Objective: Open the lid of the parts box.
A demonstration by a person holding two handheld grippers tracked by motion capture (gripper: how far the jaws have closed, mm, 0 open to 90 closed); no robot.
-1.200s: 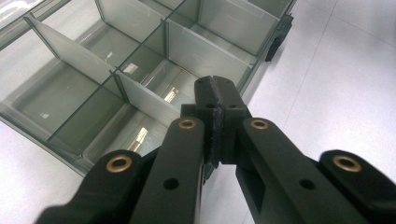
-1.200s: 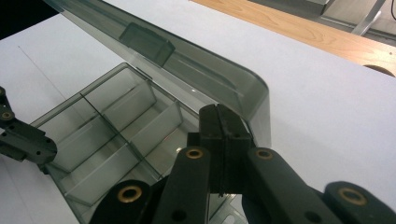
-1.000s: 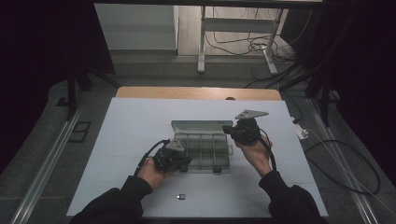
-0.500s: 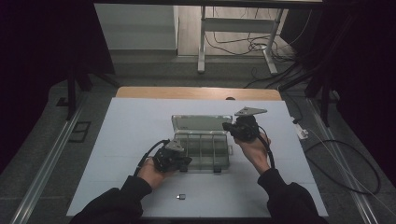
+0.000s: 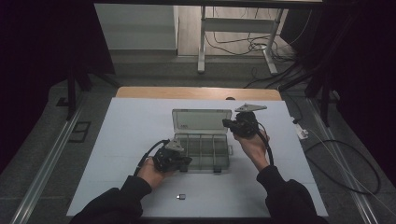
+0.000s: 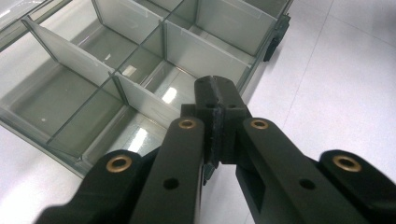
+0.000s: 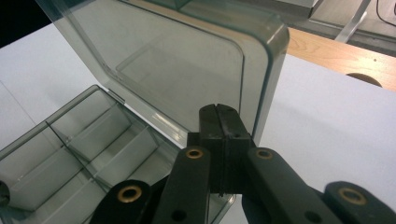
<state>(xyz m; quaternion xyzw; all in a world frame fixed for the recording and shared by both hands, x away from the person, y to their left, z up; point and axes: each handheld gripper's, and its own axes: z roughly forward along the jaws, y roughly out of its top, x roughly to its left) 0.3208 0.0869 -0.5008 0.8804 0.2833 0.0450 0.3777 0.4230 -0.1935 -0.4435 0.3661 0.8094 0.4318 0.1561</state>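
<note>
while pressed pad to pad with nothing between, left gripper [image 5: 180, 160] at the near left corner of the compartment box [image 5: 201, 151], black angular jaws tipped over its front rim. just ahead of those jaws in the left gripper view: smoky clear plastic tray [image 6: 140, 56], thin upright dividers [image 6: 70, 53] cutting it into smooth, glossy rectangular cells, a dark latch [image 6: 276, 39] on the outer wall beyond. below and right of that gripper, well apart from the box, a small dark squarish piece [image 5: 181, 197] on the matte white table sheet [image 5: 130, 126]. further right, hinged lid [image 5: 201, 121] raised behind the tray, clear, flat, round-cornered, with a shallow rectangular panel moulded in. right gripper [image 5: 228, 124] also closed on nothing, its tip just beside the lid's right edge [image 7: 268, 79]; touching or not, cannot tell. beyond it a bare wooden strip [image 7: 336, 49] of tabletop.
</note>
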